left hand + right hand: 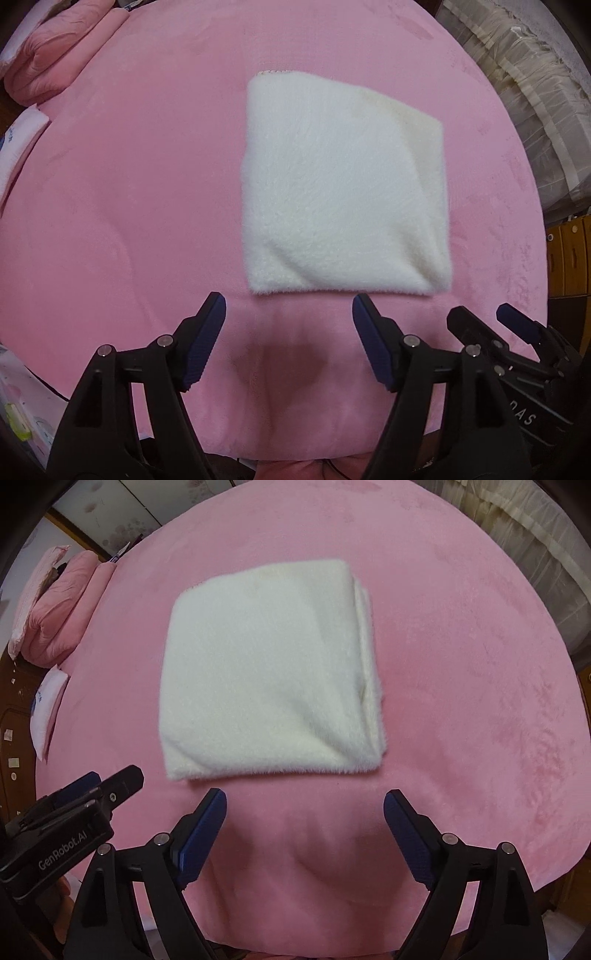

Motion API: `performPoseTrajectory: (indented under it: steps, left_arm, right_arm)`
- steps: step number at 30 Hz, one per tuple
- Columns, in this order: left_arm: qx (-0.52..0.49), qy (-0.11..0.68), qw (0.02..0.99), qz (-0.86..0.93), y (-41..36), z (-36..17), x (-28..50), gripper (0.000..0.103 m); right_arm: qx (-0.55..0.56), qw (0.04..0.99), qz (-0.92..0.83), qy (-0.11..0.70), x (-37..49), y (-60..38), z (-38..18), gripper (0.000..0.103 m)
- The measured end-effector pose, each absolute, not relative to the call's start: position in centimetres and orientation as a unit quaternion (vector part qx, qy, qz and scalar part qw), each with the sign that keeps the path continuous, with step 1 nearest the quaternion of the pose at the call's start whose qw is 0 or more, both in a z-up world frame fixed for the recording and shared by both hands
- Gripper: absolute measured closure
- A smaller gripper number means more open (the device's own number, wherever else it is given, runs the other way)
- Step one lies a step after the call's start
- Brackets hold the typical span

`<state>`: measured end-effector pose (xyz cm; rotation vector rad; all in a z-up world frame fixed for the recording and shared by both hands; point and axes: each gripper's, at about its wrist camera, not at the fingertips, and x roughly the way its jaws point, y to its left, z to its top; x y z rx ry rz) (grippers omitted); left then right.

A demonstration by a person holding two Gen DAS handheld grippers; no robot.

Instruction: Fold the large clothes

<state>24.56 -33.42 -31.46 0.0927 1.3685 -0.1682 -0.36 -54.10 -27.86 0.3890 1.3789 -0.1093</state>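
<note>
Nearest, the left gripper and right gripper hang side by side over the pink bedcover, both spread wide with nothing between their jaws. Just beyond them the white fleece garment lies as a compact square, layered edges stacked along its right side, so the folding looks finished, or nearly. Far left sit pink pillows. No containers that I can make out.

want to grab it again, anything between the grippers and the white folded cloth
Nothing visible. Only bare pink bedcover lies between the open left gripper and the white folded cloth, and likewise ahead of the open right gripper.
</note>
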Motion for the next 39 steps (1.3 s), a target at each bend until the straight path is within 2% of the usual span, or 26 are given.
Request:
performPoseTrajectory:
  steps: [6,17,32,35,39]
  left_arm:
    - [0.050,0.618,0.781,-0.078,-32.0,-29.9,23.5,0.034]
    - [0.049,0.616,0.783,-0.074,-29.8,-28.8,22.1,0.034]
    - [0.041,0.628,0.774,-0.074,-28.8,-30.3,21.8,0.034]
    - [0.019,0.634,0.767,-0.097,-28.2,-32.6,23.6,0.034]
    - [-0.022,0.643,0.753,-0.138,-26.6,-36.2,27.1,0.034]
  right_arm:
    - [0.163,0.762,-0.049,0.625,0.5,-53.0,-25.3,0.013]
    - [0.170,0.750,-0.051,0.637,-0.1,-54.5,-26.3,0.013]
    - [0.165,0.754,-0.044,0.634,0.5,-55.0,-27.3,0.012]
    - [0.227,0.753,-0.007,0.618,1.2,-57.0,-29.2,0.012]
    - [0.342,0.729,0.013,0.593,2.9,-62.0,-34.5,0.012]
